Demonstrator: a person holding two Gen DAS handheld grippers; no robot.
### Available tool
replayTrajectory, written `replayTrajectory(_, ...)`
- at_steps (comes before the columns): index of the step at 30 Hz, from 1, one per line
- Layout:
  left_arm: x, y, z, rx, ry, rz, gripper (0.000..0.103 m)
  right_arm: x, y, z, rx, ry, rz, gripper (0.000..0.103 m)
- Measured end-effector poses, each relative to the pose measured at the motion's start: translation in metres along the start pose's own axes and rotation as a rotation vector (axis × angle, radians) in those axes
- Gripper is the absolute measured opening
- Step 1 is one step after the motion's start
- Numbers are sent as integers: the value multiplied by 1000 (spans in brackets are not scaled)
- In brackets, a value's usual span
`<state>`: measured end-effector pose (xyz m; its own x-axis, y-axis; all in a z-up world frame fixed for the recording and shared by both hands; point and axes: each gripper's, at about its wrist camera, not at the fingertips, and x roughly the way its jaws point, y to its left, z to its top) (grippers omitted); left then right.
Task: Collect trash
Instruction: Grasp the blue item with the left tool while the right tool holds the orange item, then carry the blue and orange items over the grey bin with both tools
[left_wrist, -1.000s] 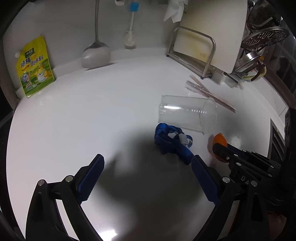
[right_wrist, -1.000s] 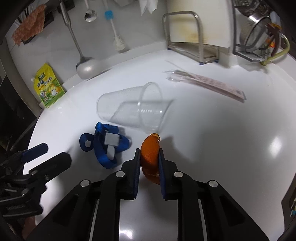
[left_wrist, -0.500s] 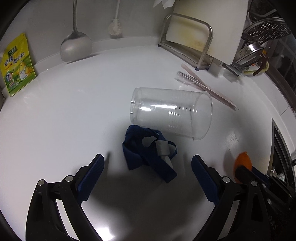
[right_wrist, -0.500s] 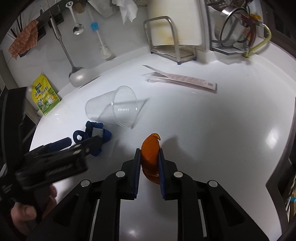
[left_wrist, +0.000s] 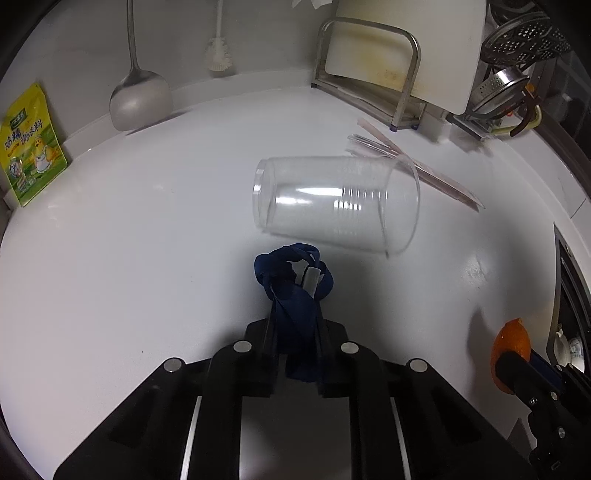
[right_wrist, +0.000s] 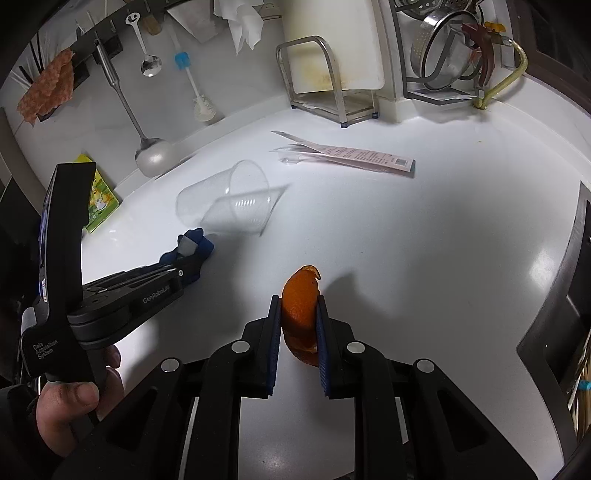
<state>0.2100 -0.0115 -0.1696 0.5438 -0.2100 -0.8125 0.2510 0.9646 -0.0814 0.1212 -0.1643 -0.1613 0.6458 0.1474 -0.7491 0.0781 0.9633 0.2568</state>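
Note:
A crumpled blue strap (left_wrist: 291, 273) with a grey clip lies on the white counter (left_wrist: 147, 240). My left gripper (left_wrist: 293, 321) is closing on it, and its pads press on the strap's near end. Just beyond lies a clear plastic cup (left_wrist: 332, 210) on its side. My right gripper (right_wrist: 297, 300) is shut on a piece of orange peel (right_wrist: 301, 280), held a little above the counter. In the right wrist view the left gripper (right_wrist: 192, 266) reaches in from the left, with the strap (right_wrist: 199, 242) at its tip, below the cup (right_wrist: 229, 206).
A long pink wrapper (right_wrist: 354, 157) lies behind the cup. Along the back wall are a yellow pouch (left_wrist: 31, 147), a ladle (left_wrist: 140, 99), a brush, a cutting-board rack (left_wrist: 373, 74) and a colander (right_wrist: 443, 48). The counter ends at a dark edge (right_wrist: 569, 280) on the right.
My left gripper moved forward over the blue strap and its jaws came together on it. The right gripper kept its hold on the peel and drifted to the right.

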Motion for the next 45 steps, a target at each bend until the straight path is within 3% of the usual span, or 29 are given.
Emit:
replayTrajectory(22,-103,-7,-45,54,-61,0,13,-53,17,-13,-71,-6,54,17)
replayTrajectory(37,-170,-62,-126,30,-38,15,13,-124,-13,-78,-192,104,142,17)
replayTrajectory(45,-186,-93,-166,20,-24,71,13,-148,-36,-113,-253,165,190,17)
